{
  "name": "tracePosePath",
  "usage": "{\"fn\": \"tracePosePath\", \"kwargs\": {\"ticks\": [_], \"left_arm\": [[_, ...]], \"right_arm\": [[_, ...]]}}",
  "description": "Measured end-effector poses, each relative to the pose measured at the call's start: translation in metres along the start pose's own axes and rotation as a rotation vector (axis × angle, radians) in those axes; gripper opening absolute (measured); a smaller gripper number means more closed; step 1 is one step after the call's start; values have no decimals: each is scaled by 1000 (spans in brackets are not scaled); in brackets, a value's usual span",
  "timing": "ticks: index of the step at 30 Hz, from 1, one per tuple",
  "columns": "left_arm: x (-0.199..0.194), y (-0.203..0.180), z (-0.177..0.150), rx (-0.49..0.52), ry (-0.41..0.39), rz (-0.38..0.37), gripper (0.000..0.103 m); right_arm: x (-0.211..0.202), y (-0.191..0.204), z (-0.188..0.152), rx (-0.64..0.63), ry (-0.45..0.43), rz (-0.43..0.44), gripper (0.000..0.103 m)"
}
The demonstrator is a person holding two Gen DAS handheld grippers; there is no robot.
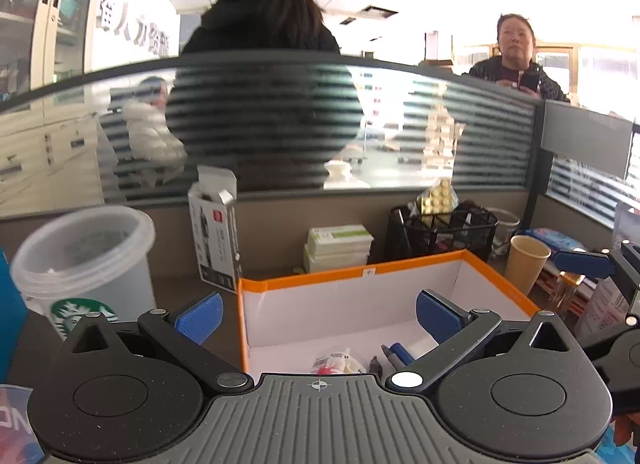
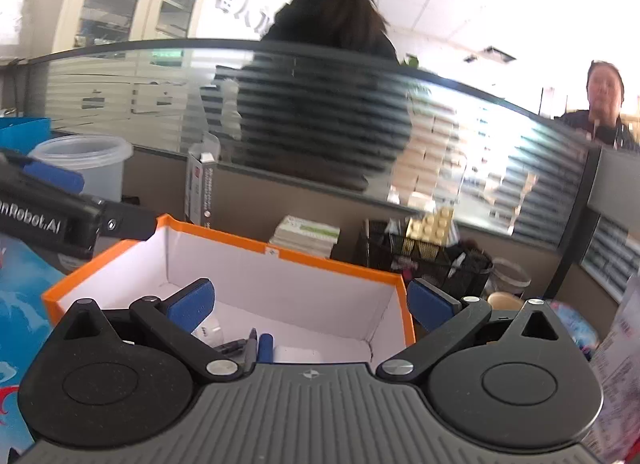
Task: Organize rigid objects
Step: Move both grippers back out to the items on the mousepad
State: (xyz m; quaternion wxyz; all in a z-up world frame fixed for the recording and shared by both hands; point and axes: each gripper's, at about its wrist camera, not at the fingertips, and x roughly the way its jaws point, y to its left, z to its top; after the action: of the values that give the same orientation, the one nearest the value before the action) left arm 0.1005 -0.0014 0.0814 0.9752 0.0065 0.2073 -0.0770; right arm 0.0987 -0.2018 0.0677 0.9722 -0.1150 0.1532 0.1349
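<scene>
Both my left gripper point(image 1: 318, 314) and right gripper point(image 2: 310, 302) stand wide and empty over the orange box point(image 1: 360, 273), where the pens point(image 1: 394, 356) already lie near, so reaching left I could knock over the plastic cup point(image 1: 86, 260).

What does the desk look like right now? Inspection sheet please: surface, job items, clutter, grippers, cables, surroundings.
Surface: desk, mostly covered.
Job's things: orange-rimmed box open; pens and a small clear packet lie inside.
Clutter: Starbucks cup, upright white carton, stacked flat boxes, black mesh organiser, paper cup.
Grippers: left gripper and right gripper both open, nothing between the blue pads, both above the box.
Cables: nothing seen.
Surroundings: striped glass partition; a person in black behind it, back turned; another person at far right.
</scene>
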Motion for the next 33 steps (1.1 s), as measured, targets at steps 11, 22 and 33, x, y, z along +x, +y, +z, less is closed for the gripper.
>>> {"fn": "tracePosePath", "kwargs": {"ticks": [11, 22, 33], "left_arm": [[-47, 10, -29, 40, -37, 14, 103], [-40, 67, -86, -43, 92, 107, 103], [-25, 96, -103, -105, 141, 106, 103]], "right_arm": [[-64, 29, -25, 24, -63, 273, 103], [-16, 82, -82, -6, 211, 460, 103], [29, 77, -91, 91, 303, 438, 103]]}}
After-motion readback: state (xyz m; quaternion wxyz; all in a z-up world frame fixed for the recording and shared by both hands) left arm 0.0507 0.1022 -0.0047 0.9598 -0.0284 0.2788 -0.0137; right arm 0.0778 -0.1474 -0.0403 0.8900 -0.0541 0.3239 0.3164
